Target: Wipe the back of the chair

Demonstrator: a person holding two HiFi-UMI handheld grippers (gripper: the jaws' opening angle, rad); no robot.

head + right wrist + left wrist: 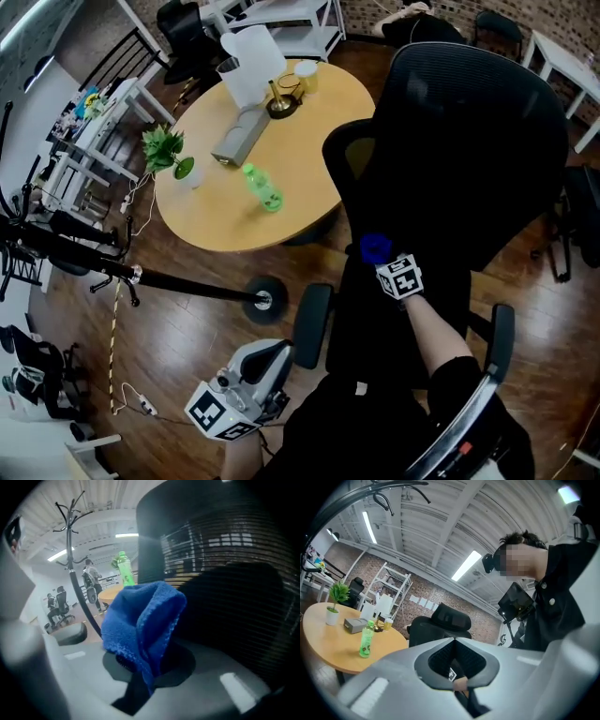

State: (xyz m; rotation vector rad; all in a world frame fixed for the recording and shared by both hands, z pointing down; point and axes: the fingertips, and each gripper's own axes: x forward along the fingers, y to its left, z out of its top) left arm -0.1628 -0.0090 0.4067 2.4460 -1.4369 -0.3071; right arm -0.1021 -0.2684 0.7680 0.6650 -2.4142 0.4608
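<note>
Clamped jaws on the right gripper (143,674) pinch a folded blue cloth (140,620), which bunches up above the tips. Just ahead of those jaws, and rising high above them, is the dark mesh chair back (225,573).

From the head view, the right gripper (386,263) holds the cloth (375,247) at the lower left part of the chair back (469,159). It looks pressed on or just short of the mesh, and I cannot tell which.

The left gripper (262,370) hangs low, well apart from the cloth and near an armrest (312,323). Its jaws (453,638) are closed together with nothing between them.

I judge the wiping to be under way at the bottom of the back. The mesh shows no mark of which parts are already wiped. The wide stretch above and to the right of the jaws probably remains to be covered.
</note>
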